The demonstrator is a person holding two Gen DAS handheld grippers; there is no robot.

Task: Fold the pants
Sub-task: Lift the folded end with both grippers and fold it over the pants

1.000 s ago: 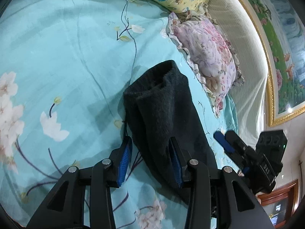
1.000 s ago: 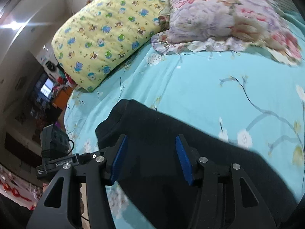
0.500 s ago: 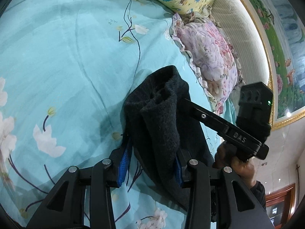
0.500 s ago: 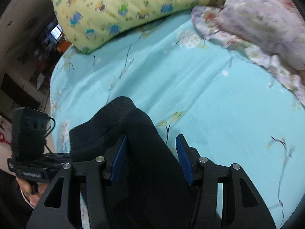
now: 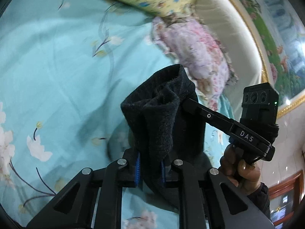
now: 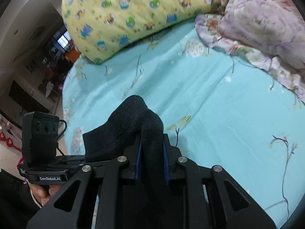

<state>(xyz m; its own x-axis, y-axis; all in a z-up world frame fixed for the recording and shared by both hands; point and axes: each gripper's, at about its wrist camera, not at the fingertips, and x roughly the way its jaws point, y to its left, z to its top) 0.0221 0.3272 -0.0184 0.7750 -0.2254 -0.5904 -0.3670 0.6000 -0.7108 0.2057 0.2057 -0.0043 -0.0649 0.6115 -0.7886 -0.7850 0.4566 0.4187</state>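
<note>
You've got the black pants (image 5: 164, 118) bunched up and lifted off the teal floral bedsheet (image 5: 57, 80), your left gripper (image 5: 149, 168) clamped on one fold and your right gripper (image 6: 151, 164) pinching another. Yellow pillow (image 6: 124, 13) and pink floral pillow (image 6: 266, 22) sit at the head.

- One pair of black pants (image 5: 164, 118), a single bunched bundle of cloth.
- Two tongs: the left tongs (image 5: 149, 168) and the right tongs (image 6: 151, 165), each with two blue-padded fingers (image 6: 137, 162) pressed onto the cloth.
- Two pillows near the head edge of the bed: one yellow pillow (image 6: 133, 15) with small printed figures, one pink floral pillow (image 6: 266, 21).
- One bed (image 6: 219, 99), under one turquoise flowered sheet.
- One gold-framed picture (image 5: 274, 38) on the wall.
</note>
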